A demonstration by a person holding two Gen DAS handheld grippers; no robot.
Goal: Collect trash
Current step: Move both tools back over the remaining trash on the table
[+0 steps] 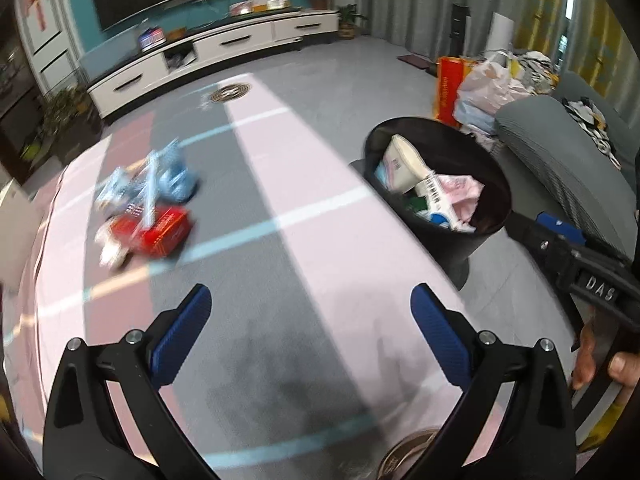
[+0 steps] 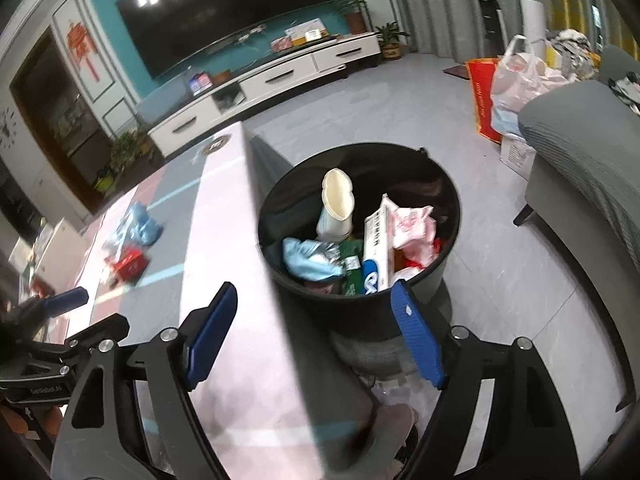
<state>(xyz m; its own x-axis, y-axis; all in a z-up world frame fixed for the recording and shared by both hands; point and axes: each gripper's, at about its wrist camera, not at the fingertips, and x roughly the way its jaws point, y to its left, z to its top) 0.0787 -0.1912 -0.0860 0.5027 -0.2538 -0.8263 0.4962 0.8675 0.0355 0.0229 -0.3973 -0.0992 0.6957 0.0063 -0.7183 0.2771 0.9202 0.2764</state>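
A black round trash bin (image 2: 436,280) stands on the floor beside the table and holds a paper cup (image 2: 337,204), a toothpaste box (image 2: 376,252), crumpled pink plastic and blue wrappers. It also shows in the left wrist view (image 1: 460,248). On the table lie a red box (image 1: 160,230) and blue crumpled packaging (image 1: 168,176), seen too in the right wrist view (image 2: 130,262). My left gripper (image 1: 310,332) is open and empty above the table. My right gripper (image 2: 314,330) is open and empty, just short of the bin's near rim.
The table has a pink and grey striped cloth (image 1: 280,184). A grey sofa (image 2: 580,168) stands right of the bin, with bags (image 2: 516,80) behind it. A white TV cabinet (image 1: 224,52) and potted plants line the far wall. The other gripper shows at right (image 1: 576,264).
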